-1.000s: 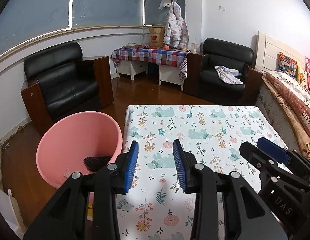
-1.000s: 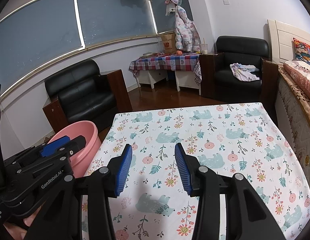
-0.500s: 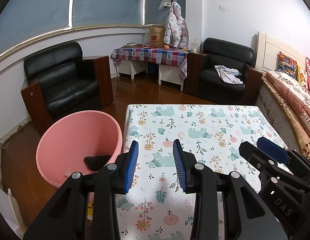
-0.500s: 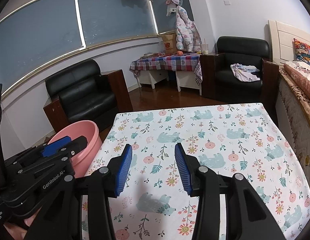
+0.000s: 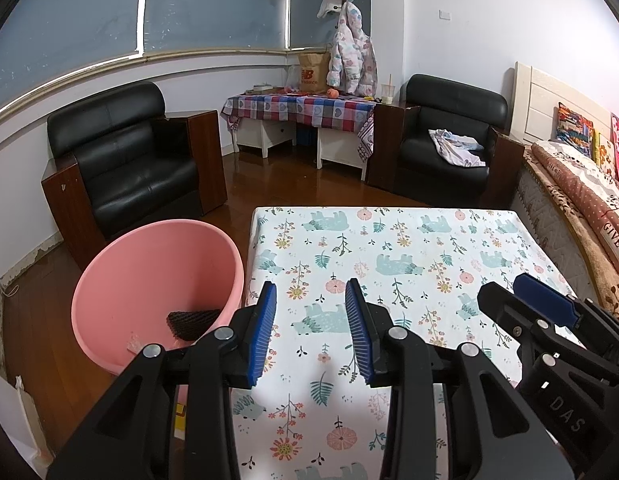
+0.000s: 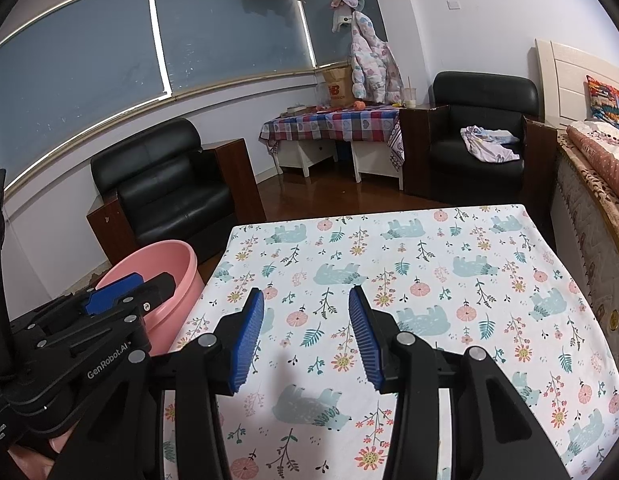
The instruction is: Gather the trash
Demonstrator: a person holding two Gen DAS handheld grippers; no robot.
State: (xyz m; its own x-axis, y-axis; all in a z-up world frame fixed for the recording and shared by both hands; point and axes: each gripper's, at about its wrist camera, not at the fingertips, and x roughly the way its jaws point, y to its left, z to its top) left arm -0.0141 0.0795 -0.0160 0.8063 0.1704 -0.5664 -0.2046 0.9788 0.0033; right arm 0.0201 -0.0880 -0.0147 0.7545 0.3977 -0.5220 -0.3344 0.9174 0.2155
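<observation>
Left wrist view: my left tool [image 5: 309, 332] hangs over the near end of the counter [image 5: 389, 240], jaws partly apart with nothing between the blue pads. I count zero trash items on the floral cloth. One pink bin [image 5: 157, 292] sits on the floor just beside the counter's left edge; inside it is one dark mesh scrap [image 5: 193, 318], plus what may be a small clear bit next to it, too small to call. The right tool [image 5: 549, 320] shows at the right edge, also carrying nothing.

Right wrist view: right tool [image 6: 305, 336] is over the same cloth, jaws apart, empty. Again no trash on the counter [image 6: 489, 240]. One bin [image 6: 165, 264] at left, partly hidden behind the left tool [image 6: 117, 298]. Two black armchairs, one checked side table and one bed edge at right.

My read: collection looks finished or between picks. Next move calls for a scan of floor and counter for leftovers before committing either tool.
</observation>
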